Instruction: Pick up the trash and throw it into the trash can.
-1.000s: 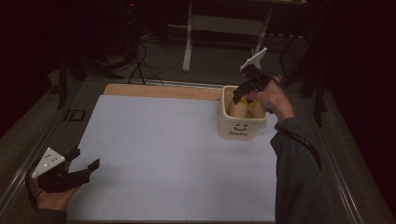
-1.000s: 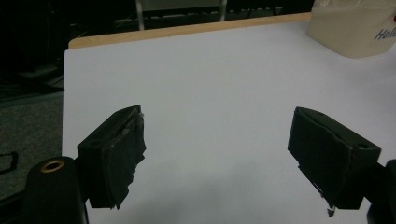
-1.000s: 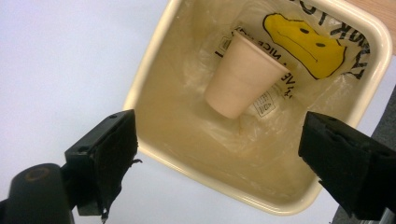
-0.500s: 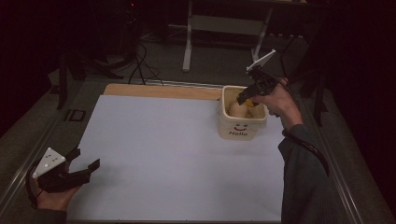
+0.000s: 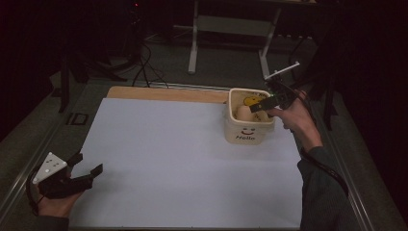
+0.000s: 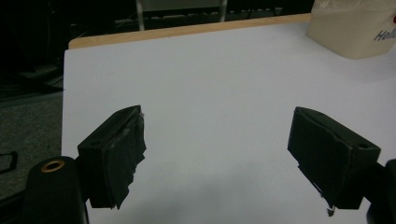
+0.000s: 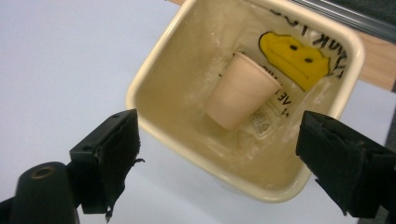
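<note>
Both pairs of jaws stand spread and hold nothing. My right gripper (image 5: 265, 105) hovers over the tub (image 5: 248, 132) at two o'clock on the table (image 5: 183, 159); my left gripper (image 5: 82, 172) rests at eight o'clock. A cup (image 7: 240, 91) lies tipped inside the tub. I'd descend centred, straddling the cup, clear of the walls.
</note>
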The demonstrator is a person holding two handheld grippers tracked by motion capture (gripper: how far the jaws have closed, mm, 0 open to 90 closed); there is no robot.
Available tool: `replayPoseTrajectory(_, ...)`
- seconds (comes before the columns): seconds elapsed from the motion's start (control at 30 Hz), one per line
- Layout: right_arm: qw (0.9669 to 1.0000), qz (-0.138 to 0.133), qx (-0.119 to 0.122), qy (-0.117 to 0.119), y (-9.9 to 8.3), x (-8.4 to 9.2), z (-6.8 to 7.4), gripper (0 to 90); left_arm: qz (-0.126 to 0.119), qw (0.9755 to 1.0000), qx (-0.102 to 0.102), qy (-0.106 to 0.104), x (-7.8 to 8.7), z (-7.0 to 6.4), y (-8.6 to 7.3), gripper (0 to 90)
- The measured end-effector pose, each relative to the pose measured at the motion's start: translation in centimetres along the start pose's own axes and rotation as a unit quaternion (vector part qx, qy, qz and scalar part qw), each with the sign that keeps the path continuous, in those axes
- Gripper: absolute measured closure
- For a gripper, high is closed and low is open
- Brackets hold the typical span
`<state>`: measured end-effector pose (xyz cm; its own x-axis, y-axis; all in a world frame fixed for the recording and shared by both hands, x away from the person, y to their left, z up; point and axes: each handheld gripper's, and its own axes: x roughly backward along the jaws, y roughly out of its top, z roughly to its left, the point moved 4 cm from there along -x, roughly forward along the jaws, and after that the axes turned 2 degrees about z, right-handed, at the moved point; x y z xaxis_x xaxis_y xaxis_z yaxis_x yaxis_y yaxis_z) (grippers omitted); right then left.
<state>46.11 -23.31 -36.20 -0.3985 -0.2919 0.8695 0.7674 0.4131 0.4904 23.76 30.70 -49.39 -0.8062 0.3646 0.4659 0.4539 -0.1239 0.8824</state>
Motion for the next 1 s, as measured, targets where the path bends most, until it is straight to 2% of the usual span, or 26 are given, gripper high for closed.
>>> replayPoseTrajectory(0.07,0.9999,-0.010,0.002,0.007,-0.9,-0.2,-0.1,12.9,0.002,1.0000,-0.001,-0.001,-0.1,0.0,0.0,19.0)
replayPoseTrajectory(0.23,0.9995,-0.029,0.012,0.005,-2.0,-0.4,0.0,12.9,0.003,1.0000,-0.002,-0.001,-0.1,0.0,-0.1,19.0)
replayPoseTrajectory(0.27,0.9985,-0.049,0.023,0.003,-2.5,-0.4,0.1,13.0,0.004,1.0000,-0.001,-0.001,-0.1,0.0,-0.1,19.0)
replayPoseTrajectory(0.37,0.9968,-0.074,0.031,0.011,-3.3,-0.2,0.3,13.0,0.002,1.0000,-0.001,-0.001,-0.1,-0.1,0.0,19.0)
replayPoseTrajectory(0.7,0.9938,-0.106,0.033,0.007,-5.8,-0.6,-0.1,12.9,0.004,1.0000,-0.001,-0.002,-0.1,-0.1,-0.1,19.0)
replayPoseTrajectory(0.8,0.9918,-0.119,0.044,0.008,-6.8,-0.8,-0.1,12.9,0.003,1.0000,0.000,-0.002,-0.1,-0.1,-0.1,19.0)
replayPoseTrajectory(0.97,0.9844,-0.165,0.061,0.011,-8.9,-1.1,0.1,12.9,0.002,1.0000,0.001,-0.002,-0.1,-0.1,-0.1,19.0)
replayPoseTrajectory(1.0,0.9844,-0.165,0.061,0.011,-8.9,-1.1,0.1,12.9,0.002,1.0000,0.001,-0.002,-0.1,-0.1,-0.1,19.0)
